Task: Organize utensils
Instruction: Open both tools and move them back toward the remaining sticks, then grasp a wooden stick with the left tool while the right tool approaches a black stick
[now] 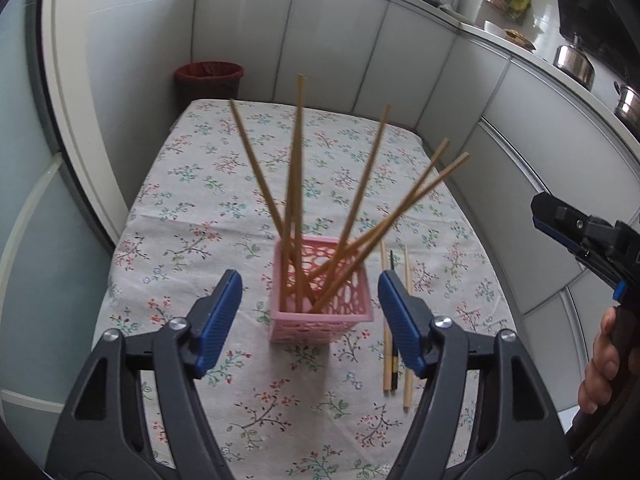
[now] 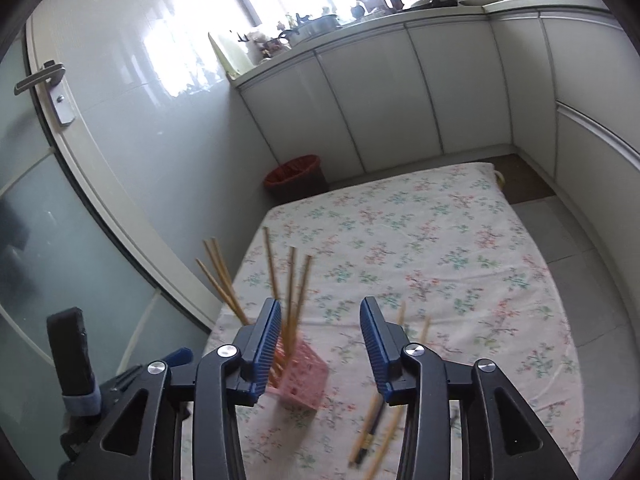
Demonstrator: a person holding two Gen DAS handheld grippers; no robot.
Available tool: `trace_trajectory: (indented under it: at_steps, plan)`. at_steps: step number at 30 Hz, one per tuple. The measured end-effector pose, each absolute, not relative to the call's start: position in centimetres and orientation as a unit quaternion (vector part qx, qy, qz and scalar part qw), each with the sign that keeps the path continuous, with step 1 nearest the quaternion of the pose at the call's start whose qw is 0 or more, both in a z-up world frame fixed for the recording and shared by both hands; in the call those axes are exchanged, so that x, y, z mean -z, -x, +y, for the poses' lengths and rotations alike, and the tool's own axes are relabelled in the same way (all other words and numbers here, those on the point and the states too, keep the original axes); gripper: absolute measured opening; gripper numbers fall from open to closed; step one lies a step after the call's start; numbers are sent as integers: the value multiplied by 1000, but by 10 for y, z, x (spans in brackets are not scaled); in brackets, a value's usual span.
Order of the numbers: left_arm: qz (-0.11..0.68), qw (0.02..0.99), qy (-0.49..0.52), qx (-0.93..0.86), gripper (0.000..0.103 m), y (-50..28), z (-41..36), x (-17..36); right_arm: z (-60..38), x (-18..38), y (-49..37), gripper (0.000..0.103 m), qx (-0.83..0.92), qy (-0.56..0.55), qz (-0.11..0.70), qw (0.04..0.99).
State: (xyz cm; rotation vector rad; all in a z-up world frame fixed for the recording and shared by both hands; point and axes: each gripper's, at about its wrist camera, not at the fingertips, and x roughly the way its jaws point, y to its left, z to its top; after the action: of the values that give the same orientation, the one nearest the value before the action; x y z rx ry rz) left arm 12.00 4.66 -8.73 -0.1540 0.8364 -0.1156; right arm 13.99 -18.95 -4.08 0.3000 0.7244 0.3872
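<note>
A pink lattice basket (image 1: 322, 312) stands on the floral tablecloth and holds several wooden chopsticks (image 1: 297, 168) that fan upward. Three loose chopsticks (image 1: 387, 364) lie flat on the cloth just right of the basket, one with a dark end. My left gripper (image 1: 310, 320) is open and empty, its blue pads on either side of the basket and above it. My right gripper (image 2: 320, 344) is open and empty, above the table; the basket (image 2: 302, 384) is below its left finger and the loose chopsticks (image 2: 370, 428) below its right. The right gripper also shows at the left wrist view's right edge (image 1: 576, 232).
The table (image 1: 208, 208) is covered by a floral cloth. A red-lined waste bin (image 1: 210, 78) stands beyond its far end. White cabinets (image 2: 400, 100) run along the back and right, with pots and dishes on the counter. A glass door (image 2: 48, 208) is at the left.
</note>
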Motion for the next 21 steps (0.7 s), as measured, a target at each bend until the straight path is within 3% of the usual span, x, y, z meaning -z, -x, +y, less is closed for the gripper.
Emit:
trace_trajectory:
  at_steps: [8,21]
  plan:
    - [431,897,50,90,77,-113,16,98,-230,68,-129,61,-140,-117,400,898]
    - [468,874,15,128,77,-113,-35,115,-268,105,-123,66,-86,-111,472,870]
